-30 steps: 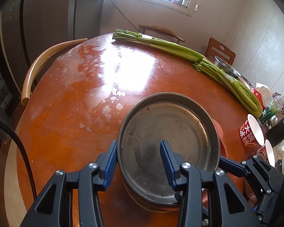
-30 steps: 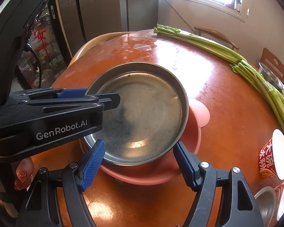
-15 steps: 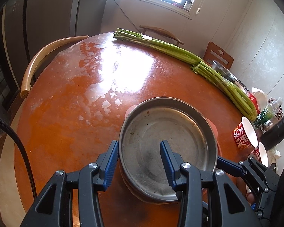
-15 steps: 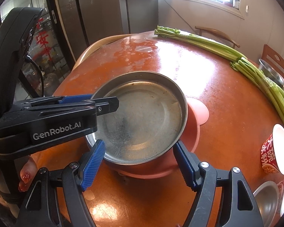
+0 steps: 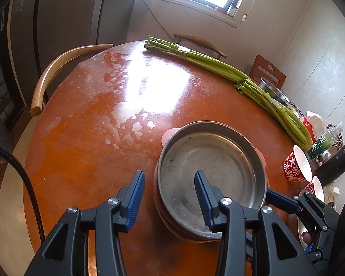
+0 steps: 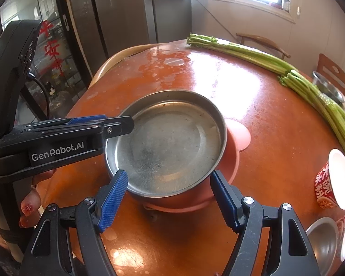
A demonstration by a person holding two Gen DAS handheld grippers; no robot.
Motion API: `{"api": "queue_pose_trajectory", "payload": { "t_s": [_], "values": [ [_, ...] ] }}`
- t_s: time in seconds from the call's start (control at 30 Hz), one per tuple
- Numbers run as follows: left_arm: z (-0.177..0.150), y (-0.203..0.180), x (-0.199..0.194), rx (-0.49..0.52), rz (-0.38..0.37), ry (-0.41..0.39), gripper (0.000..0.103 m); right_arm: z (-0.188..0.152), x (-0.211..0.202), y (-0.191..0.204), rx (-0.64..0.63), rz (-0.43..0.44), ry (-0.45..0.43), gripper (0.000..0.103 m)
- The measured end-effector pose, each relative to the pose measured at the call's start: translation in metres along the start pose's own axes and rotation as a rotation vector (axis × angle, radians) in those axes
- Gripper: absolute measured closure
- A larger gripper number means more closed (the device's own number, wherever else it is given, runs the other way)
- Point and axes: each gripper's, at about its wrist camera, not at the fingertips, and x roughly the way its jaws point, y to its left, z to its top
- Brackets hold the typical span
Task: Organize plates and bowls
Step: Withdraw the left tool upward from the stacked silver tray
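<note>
While resting inside a pink plastic bowl (image 6: 235, 158), round steel plate (image 6: 170, 142) sits on orange table (image 5: 85, 142).
Left gripper (image 5: 169, 192) parted, straddling plate's rim; right gripper (image 6: 172, 197) wide apart, empty.

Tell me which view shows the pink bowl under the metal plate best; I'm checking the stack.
The right wrist view: the pink bowl shows its side, rim and handle tab beneath the metal plate. The left wrist view shows only slivers around the plate.

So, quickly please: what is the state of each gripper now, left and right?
Left gripper: open, jaws straddling the near rim of the metal plate, not clamping it.
Right gripper: open, jaws on either side of the plate, holding nothing.
</note>
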Motion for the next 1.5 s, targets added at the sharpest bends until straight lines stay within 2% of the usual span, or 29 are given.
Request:
{"api": "queue_pose_trajectory", "payload": {
  "t_s": [0.27,0.83,1.17,1.27,1.5],
  "values": [
    [-0.004,0.003,-0.001,-0.01,0.002,0.009,0.058,0.001,-0.005,-0.001,-0.004,-0.036,-0.021,0.027],
    [-0.008,0.003,-0.012,-0.03,0.0,0.02,0.055,-0.001,-0.04,-0.024,0.053,-0.032,-0.087,0.027],
    [-0.017,0.0,0.014,-0.071,-0.047,0.116,0.054,-0.02,-0.04,-0.041,0.106,-0.018,-0.045,0.027],
    [-0.017,-0.006,0.017,-0.064,-0.022,0.115,0.053,-0.022,-0.034,-0.043,0.122,0.0,-0.026,0.027],
    [-0.016,-0.018,0.024,-0.053,-0.016,0.12,0.053,-0.024,-0.018,-0.044,0.137,0.027,0.005,0.027]
  ]
}}
